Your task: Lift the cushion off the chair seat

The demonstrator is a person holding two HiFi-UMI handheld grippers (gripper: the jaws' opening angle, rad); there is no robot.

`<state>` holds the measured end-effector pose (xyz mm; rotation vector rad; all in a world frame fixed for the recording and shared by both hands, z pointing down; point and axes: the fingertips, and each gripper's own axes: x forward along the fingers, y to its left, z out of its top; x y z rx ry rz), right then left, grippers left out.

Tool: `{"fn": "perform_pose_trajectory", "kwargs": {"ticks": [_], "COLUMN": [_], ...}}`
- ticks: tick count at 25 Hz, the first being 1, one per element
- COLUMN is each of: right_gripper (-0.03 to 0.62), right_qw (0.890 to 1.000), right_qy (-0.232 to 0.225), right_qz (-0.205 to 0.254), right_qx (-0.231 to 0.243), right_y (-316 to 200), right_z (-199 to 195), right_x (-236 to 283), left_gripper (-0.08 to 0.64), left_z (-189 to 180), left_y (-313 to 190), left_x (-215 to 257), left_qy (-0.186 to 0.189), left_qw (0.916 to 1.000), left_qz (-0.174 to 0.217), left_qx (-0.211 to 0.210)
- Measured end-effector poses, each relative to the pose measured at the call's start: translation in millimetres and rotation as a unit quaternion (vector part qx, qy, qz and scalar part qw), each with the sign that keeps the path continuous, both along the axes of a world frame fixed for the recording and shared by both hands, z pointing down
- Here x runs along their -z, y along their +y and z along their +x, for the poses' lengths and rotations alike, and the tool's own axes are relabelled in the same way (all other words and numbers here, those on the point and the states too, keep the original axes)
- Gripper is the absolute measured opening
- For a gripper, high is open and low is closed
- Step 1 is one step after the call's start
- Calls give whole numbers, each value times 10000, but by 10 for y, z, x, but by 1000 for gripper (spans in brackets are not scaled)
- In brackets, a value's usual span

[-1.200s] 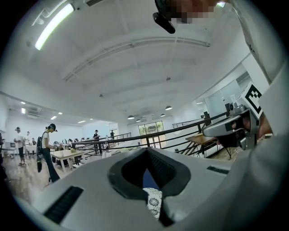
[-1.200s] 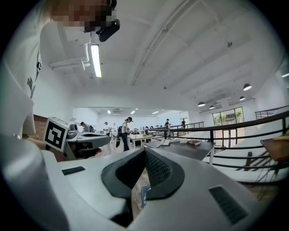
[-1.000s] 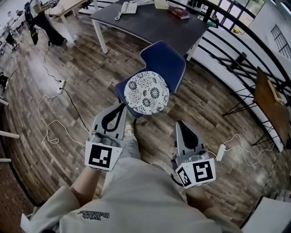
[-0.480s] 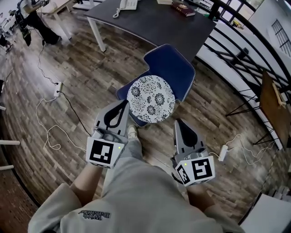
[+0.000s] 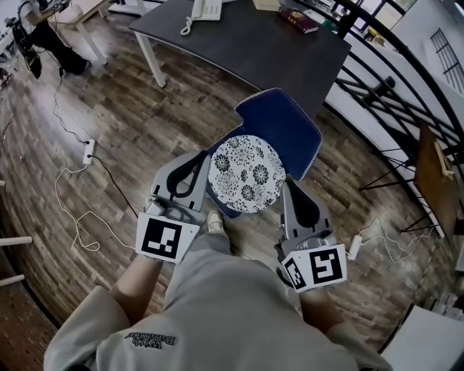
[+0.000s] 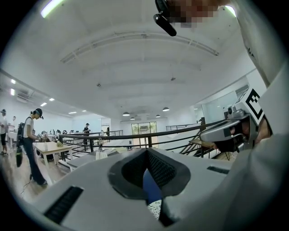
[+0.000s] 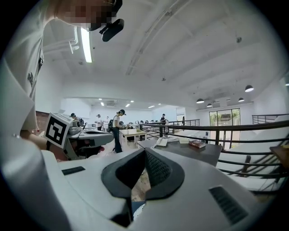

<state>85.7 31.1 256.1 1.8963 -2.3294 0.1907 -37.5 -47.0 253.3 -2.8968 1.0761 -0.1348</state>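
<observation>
Your left tool and right tool are both closed and empty, flanking the cushion. Advance without opening them and you risk nudging it off the chair.

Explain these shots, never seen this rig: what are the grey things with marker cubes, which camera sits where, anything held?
No robot here: a person holds a two-jaw gripper in each hand, the left gripper and the right gripper; the marker cubes are part of them. The top-down picture comes from a camera on the person's head. The other two come from wide-angle cameras riding on each gripper, looking along its jaws. Both pairs of jaws are closed and empty. Between the grippers, a round patterned cushion lies on a blue chair, not yet lifted. Behind stands a dark table with a phone and a book.
</observation>
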Motion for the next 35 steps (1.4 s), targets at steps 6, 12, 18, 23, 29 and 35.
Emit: {"fn": "perform_pose_trajectory", "kwargs": {"ticks": [6,12,18,23,29,35], "right_gripper": [2,2,2,2,2,2], "right_qw": [9998,9992,9987,9989,9963,9965], "right_qy": [102,166,221,172,78,-129], "right_qz": [148,244,412,438,768,657], "right_qx": [-131,-255,-184,35,387,505], "right_y": [-511,-855,-974,-1038,-1048,-1122], "right_z": [-40,26,81,167,176,292], "right_x": [112,213,319,336,451,321], "left_gripper": [3,3,3,3,3,3], "left_z": [75,143,203,274,351,471], "left_y": [-455,-703,-738,-708,-685,-694], "left_x": [155,223,290,334,268,142], "left_qy": [163,197,347,264,22,-68], "left_qw": [9994,9987,9982,9989,9996,9998], "left_qz": [190,278,268,305,261,157], "left_qx": [-227,-391,-408,-255,-80,63]}}
